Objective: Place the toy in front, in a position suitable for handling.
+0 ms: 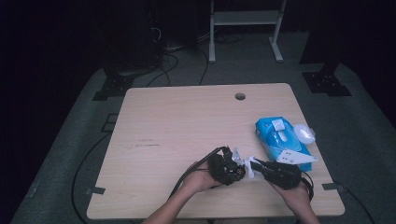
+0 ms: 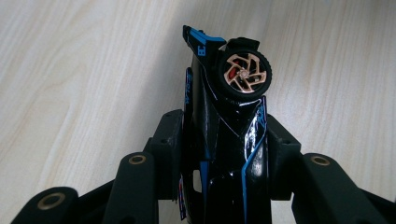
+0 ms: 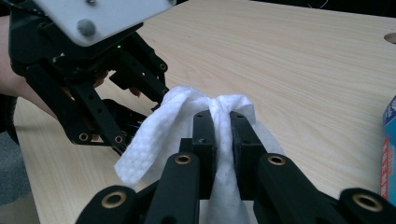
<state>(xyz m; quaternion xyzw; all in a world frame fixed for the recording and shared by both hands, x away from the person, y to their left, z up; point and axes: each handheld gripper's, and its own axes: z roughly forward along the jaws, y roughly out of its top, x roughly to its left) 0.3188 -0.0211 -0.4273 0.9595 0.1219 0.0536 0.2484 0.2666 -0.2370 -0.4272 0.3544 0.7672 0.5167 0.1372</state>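
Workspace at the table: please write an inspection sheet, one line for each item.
Surface: light wooden table with a round hole.
Job's things: black-and-blue toy car; white wipe.
Clutter: blue wipes pack, its lid open.
Grippers: left gripper holds the toy car; right gripper is shut on the wipe.
Cables: black cable trails from the left gripper.
Surroundings: grey floor, white frame.

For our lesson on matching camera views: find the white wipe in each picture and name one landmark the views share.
High view: the white wipe lies low and right of centre, between the two grippers.
Left gripper view: I cannot find it; a black toy car sits between the jaws.
Right gripper view: centre, pinched in the right gripper.
Shared landmark: the pale wooden table.
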